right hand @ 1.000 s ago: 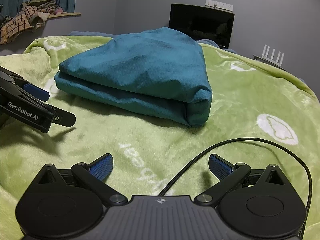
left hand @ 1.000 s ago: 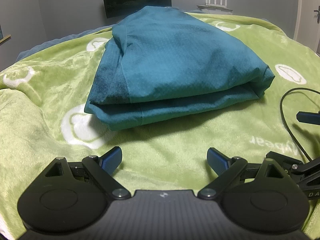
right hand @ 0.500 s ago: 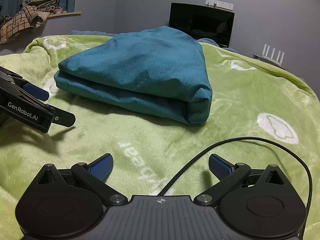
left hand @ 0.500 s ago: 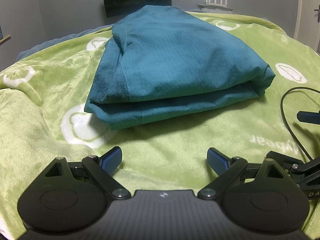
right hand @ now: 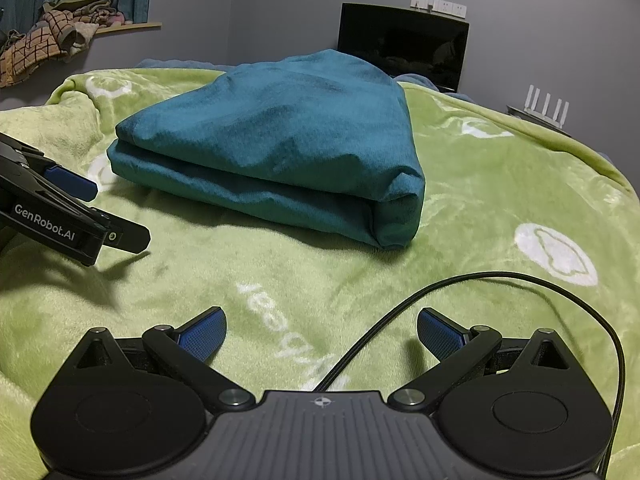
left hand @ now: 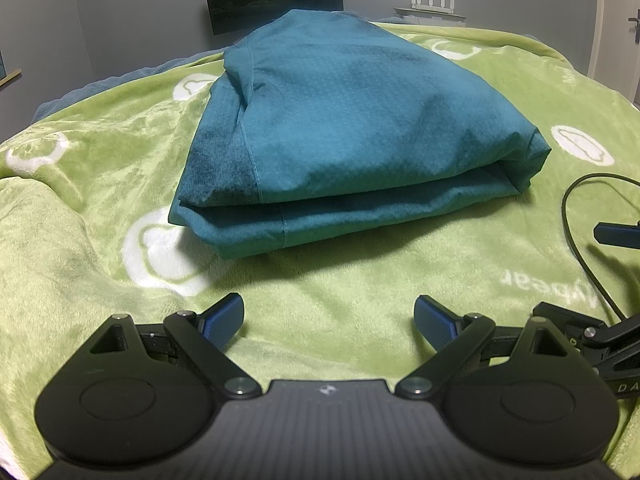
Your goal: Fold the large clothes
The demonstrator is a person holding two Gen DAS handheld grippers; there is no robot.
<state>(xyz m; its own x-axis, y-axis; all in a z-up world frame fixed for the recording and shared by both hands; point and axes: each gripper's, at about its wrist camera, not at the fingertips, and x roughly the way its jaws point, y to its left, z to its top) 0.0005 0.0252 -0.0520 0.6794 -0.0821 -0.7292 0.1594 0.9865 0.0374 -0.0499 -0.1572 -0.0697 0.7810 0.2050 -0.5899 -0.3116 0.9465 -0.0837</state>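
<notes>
Nothing has moved since the earlier frames: both of my grippers rest where they were, and the teal garment (left hand: 344, 128) lies folded in the same spot on the green blanket (left hand: 100, 184) covering the bed. My left gripper (left hand: 329, 316) has its jaws spread wide with nothing between them, low over the blanket and short of the garment's near edge. My right gripper (right hand: 322, 328) is likewise released and bare, with a black cable (right hand: 520, 280) looping across the blanket ahead of it.
</notes>
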